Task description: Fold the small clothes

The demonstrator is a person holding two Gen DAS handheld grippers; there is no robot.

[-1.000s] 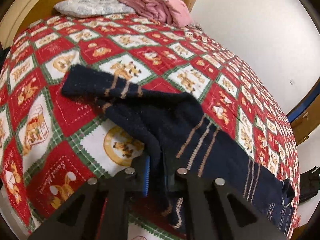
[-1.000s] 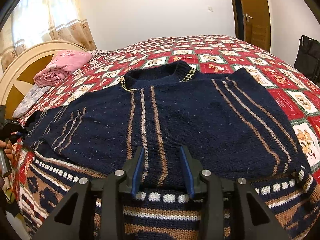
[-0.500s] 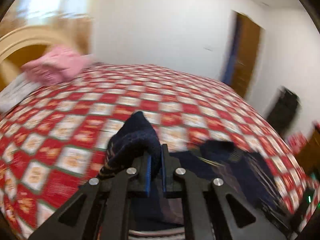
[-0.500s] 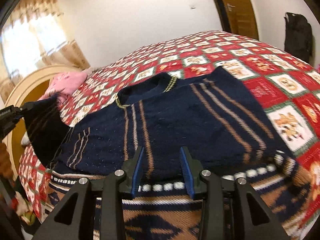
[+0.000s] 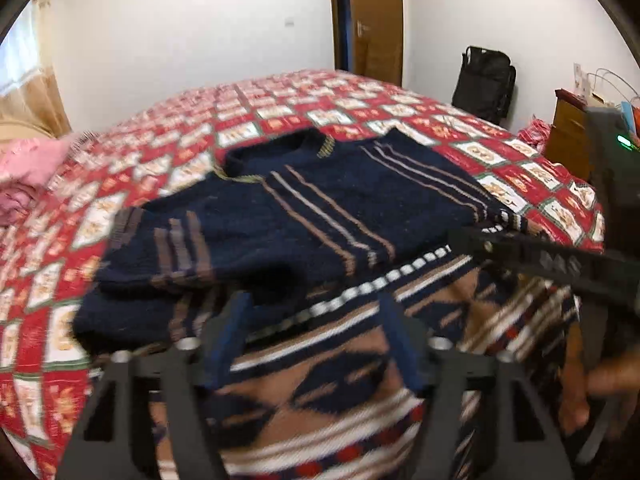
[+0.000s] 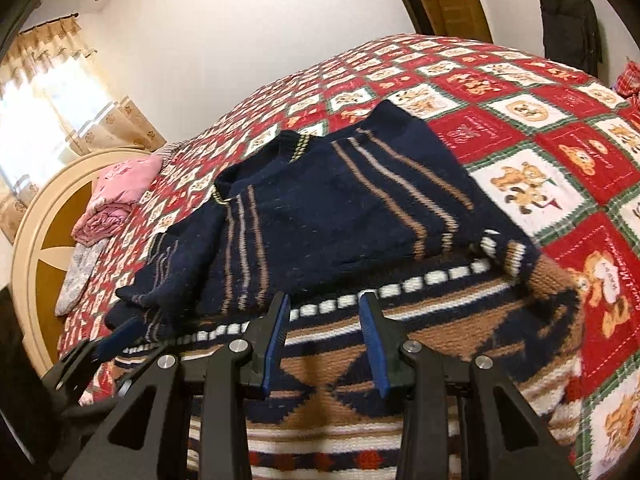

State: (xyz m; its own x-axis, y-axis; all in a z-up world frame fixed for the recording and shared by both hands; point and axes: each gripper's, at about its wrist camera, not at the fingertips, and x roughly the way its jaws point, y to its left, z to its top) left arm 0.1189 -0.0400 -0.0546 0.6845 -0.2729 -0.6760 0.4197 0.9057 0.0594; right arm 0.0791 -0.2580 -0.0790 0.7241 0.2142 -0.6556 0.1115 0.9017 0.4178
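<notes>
plainly, line by line:
sweater: a navy knitted sweater (image 6: 328, 216) with tan and pale stripes lies flat on the red patchwork bedspread (image 6: 560, 128), collar toward the far side, patterned hem band nearest the grippers.
left sleeve: the sleeve (image 5: 168, 256) is laid over the left part of the body, its ribbed cuff on top.
handling: judged soft, thick and fairly heavy for its size; it should drape and sag when lifted, grip well on rubber pads, and is not fragile. the knit may stretch if pulled by one point.
where to hold: probably the hem corners or the edge of the right shoulder, pinching both layers so the fold carries over evenly.
left gripper: the left gripper (image 5: 316, 340) has just been opening; its blue fingers stand wide apart above the hem band with nothing between them.
right gripper: the right gripper (image 6: 324, 344) has its fingers partly apart over the hem, clamped on nothing.
writing: small lettering sits in some bedspread squares, too small to read; no brand or label shows on the sweater.
surroundings: pink folded cloth (image 6: 116, 196) by the headboard (image 6: 36, 240); a black bag (image 5: 484, 80) near the door.
</notes>
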